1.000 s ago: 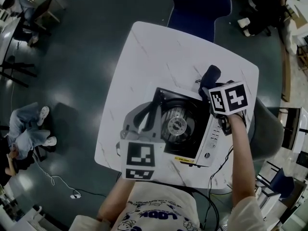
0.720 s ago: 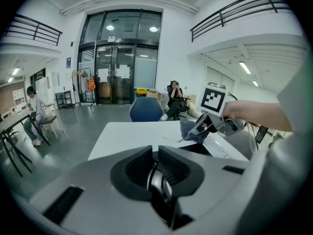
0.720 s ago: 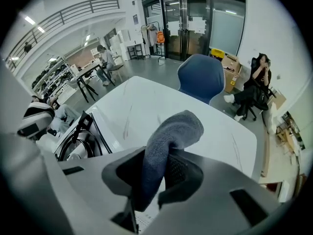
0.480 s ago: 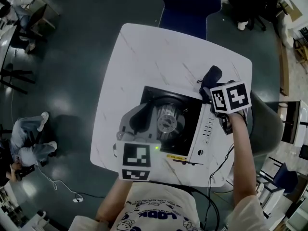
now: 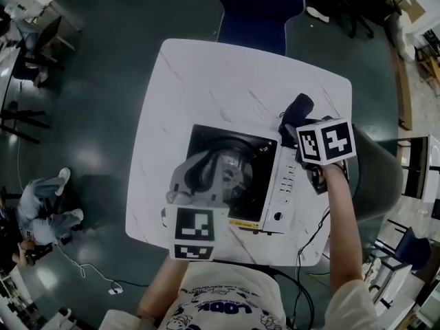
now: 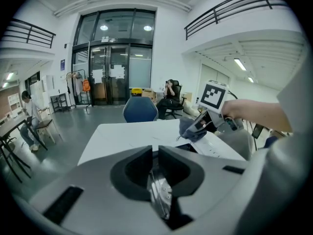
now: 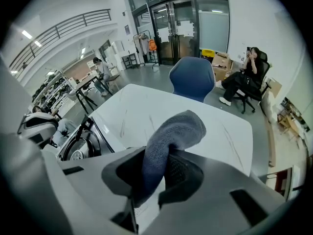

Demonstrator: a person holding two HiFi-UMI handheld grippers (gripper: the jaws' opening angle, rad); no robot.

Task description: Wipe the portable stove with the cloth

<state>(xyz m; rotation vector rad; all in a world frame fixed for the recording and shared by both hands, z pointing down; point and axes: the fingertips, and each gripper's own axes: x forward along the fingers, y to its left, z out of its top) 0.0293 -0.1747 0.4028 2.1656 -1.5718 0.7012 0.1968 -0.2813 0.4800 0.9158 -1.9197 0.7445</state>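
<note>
The portable stove lies on the white table, with a black top, a round burner and a white control strip on its right side. My left gripper hovers over the stove's left half; its jaws are shut with nothing between them, and the metal burner shows beneath. My right gripper is at the stove's far right corner, shut on a dark grey cloth. In the right gripper view the cloth bulges up out of the jaws, and the stove lies to the left.
A blue chair stands at the table's far side. A cable hangs off the near right table edge. People sit on the floor at far left and on a chair in the background.
The head view has drifted, so table and stove sit further left in the picture. Both grippers keep about the same places over the stove.
</note>
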